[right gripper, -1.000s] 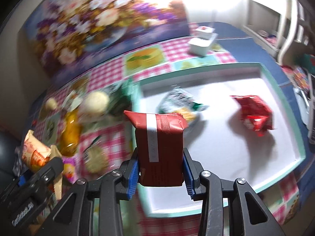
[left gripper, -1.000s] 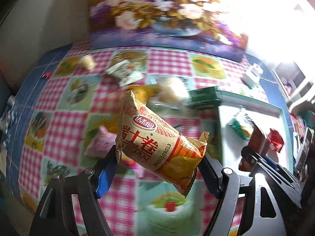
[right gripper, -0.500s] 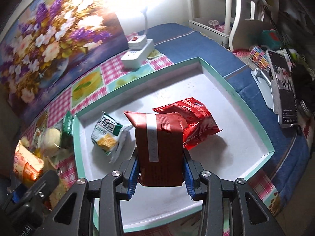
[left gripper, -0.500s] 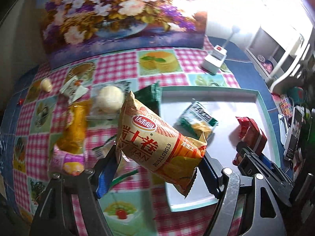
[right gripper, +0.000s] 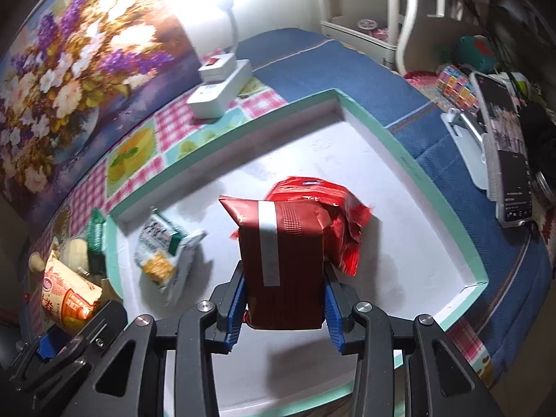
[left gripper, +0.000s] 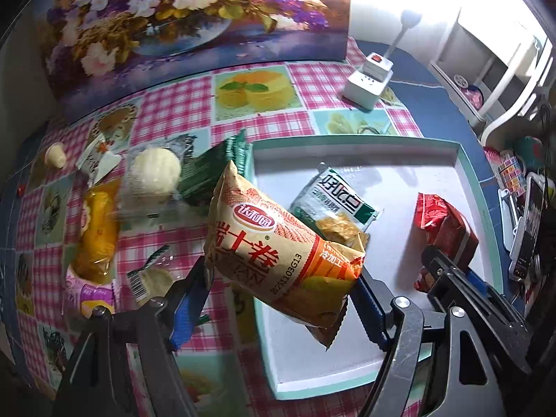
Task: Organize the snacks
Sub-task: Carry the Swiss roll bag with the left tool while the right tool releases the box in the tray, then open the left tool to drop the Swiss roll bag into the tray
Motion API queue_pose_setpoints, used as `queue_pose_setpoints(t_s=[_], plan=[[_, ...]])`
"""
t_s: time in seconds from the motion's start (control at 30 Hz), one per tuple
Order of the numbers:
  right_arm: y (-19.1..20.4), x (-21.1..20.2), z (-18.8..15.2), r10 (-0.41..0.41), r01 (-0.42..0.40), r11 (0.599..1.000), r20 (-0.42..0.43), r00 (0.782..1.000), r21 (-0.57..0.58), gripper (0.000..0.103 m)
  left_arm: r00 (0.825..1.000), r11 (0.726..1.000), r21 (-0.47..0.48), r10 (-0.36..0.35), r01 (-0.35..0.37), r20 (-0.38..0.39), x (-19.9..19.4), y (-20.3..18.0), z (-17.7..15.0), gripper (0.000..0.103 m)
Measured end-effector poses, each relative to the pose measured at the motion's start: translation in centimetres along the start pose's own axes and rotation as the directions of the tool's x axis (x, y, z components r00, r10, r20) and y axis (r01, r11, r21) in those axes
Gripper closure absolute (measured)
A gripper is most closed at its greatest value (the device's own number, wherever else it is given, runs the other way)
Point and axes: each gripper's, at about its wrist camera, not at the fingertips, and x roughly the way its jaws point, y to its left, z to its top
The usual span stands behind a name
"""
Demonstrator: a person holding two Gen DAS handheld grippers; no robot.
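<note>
The dark red snack pack (right gripper: 283, 260), clamped upright in the right hand-held gripper (right gripper: 283, 299), hangs over the white tray (right gripper: 410, 173) beside the bright red packet (right gripper: 342, 222), nearer a free spot than the left hand-held gripper (left gripper: 278, 302), which grips the tan roll packet (left gripper: 278, 250) aslant over the tray's left rim.

Tan and orange packet (left gripper: 278, 253) with red logo, dark red pack (right gripper: 283, 267) with white stripe, white tray (left gripper: 410, 160) with teal rim, pink checked tablecloth (left gripper: 177, 111), floral purple backdrop (left gripper: 180, 17), blue gripper pads (right gripper: 332, 312).
</note>
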Motion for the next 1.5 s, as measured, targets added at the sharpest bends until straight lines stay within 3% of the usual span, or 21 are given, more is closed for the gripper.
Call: queue_pose_setpoints(t_s=[0.37, 0.67, 0.77, 0.9, 1.17, 1.3, 1.5], plan=[[-1.7, 0.3, -0.1, -0.046, 0.046, 0.999, -0.013, 0.999, 0.016, 0.061, 0.999, 0.997, 0.079, -0.015, 0.018, -0.040, 1.3, -2.1, -0.1, 0.025], [-2.2, -0.2, -1.0, -0.067, 0.067, 0.998, -0.012, 0.998, 0.011, 0.060, 0.997, 0.995, 0.091, -0.020, 0.027, -0.074, 1.9, -2.5, -0.5, 0.024], [-2.3, -0.2, -1.1, -0.068, 0.068, 0.998, -0.017, 0.998, 0.016, 0.057, 0.997, 0.996, 0.091, -0.013, 0.020, -0.080, 2.1, -2.5, -0.6, 0.021], [-2.5, 0.0, -1.1, -0.068, 0.068, 0.997, -0.025, 0.997, 0.022, 0.040, 0.996, 0.998, 0.064, -0.011, 0.017, -0.091, 2.2, -2.0, -0.7, 0.020], [-2.4, -0.1, -1.3, -0.063, 0.064, 0.998, -0.026, 0.998, 0.015, 0.038, 0.994, 0.999, 0.011, -0.050, 0.051, -0.101, 2.1, -1.3, -0.7, 0.016], [-2.8, -0.1, -1.4, -0.068, 0.069, 0.997, -0.027, 0.997, 0.017, 0.026, 0.992, 0.996, -0.021, -0.086, 0.084, -0.093, 1.7, -1.0, -0.7, 0.015], [-2.7, -0.5, -1.6, -0.074, 0.074, 0.997, -0.014, 0.997, 0.000, 0.025, 0.992, 0.994, -0.040, -0.109, 0.106, -0.068, 0.8, -0.7, -0.6, 0.014]])
